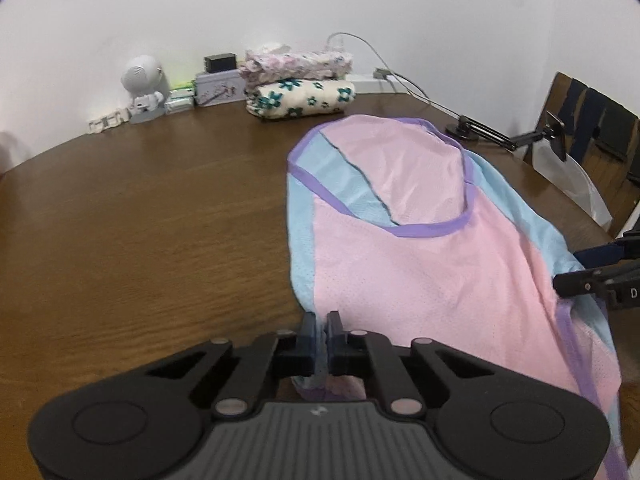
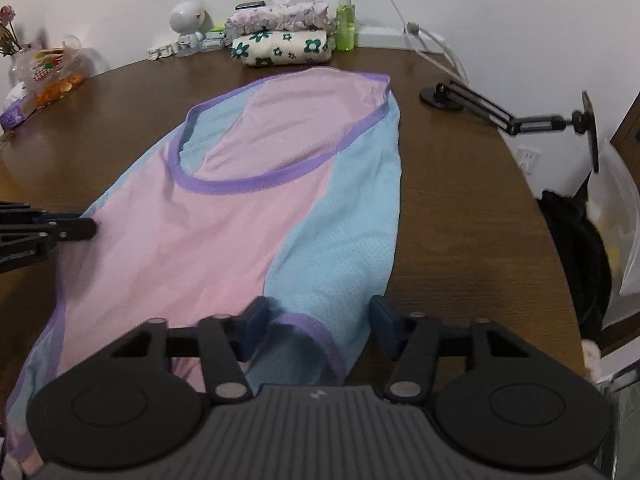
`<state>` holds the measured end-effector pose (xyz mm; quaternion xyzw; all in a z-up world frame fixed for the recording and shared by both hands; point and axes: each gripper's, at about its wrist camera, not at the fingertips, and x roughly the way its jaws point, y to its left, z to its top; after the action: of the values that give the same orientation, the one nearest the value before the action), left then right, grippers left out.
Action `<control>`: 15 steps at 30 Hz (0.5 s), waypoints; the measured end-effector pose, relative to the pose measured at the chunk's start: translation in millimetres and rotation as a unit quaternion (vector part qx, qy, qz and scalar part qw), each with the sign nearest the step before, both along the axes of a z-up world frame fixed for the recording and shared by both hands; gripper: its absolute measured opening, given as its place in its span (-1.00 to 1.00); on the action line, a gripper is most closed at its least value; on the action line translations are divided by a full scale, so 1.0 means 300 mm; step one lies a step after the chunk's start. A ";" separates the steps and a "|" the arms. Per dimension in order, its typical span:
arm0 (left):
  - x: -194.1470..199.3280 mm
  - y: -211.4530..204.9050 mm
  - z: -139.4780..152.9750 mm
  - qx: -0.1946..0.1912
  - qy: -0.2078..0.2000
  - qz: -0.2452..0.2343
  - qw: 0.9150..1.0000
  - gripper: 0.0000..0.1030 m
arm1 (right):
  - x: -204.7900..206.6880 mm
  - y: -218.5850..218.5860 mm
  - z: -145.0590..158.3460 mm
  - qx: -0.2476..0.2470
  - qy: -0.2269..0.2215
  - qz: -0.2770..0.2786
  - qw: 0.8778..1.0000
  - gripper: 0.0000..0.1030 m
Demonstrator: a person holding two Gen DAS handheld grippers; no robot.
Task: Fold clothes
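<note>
A pink and light-blue mesh vest with purple trim (image 1: 432, 248) lies spread on the brown table (image 1: 140, 220); it also shows in the right wrist view (image 2: 224, 232). My left gripper (image 1: 322, 322) is shut on the vest's near left edge. It also shows at the left of the right wrist view (image 2: 86, 228). My right gripper (image 2: 318, 314) is open, its jaws standing either side of the vest's near purple-trimmed corner. Its fingers (image 1: 576, 284) show at the right of the left wrist view.
A stack of folded floral clothes (image 2: 280, 36) sits at the table's back by the wall, with a white astronaut figure (image 2: 186, 20), a green bottle (image 2: 346, 24) and a cable. A black phone stand arm (image 2: 500, 114) is at the right. A bag of snacks (image 2: 48, 68) lies far left.
</note>
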<state>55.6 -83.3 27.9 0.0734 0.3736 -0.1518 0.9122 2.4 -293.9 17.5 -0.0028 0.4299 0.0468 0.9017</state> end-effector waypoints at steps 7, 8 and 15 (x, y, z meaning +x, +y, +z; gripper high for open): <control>0.059 0.237 -0.004 -0.003 0.003 0.069 0.998 -0.98 | 0.153 0.157 0.004 -0.001 -0.001 0.043 0.999 -0.74; 0.061 0.284 -0.003 0.000 0.003 0.084 0.996 -0.98 | 0.177 0.197 0.004 -0.003 -0.002 0.057 0.998 -0.74; 0.079 0.543 -0.008 -0.002 0.006 0.169 0.986 -0.97 | 0.353 0.457 0.010 -0.005 -0.008 0.111 0.994 -0.74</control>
<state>79.2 79.8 25.4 0.0069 0.3861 0.0032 0.9224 108.2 -156.9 20.4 -0.0559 0.4203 0.1446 0.8941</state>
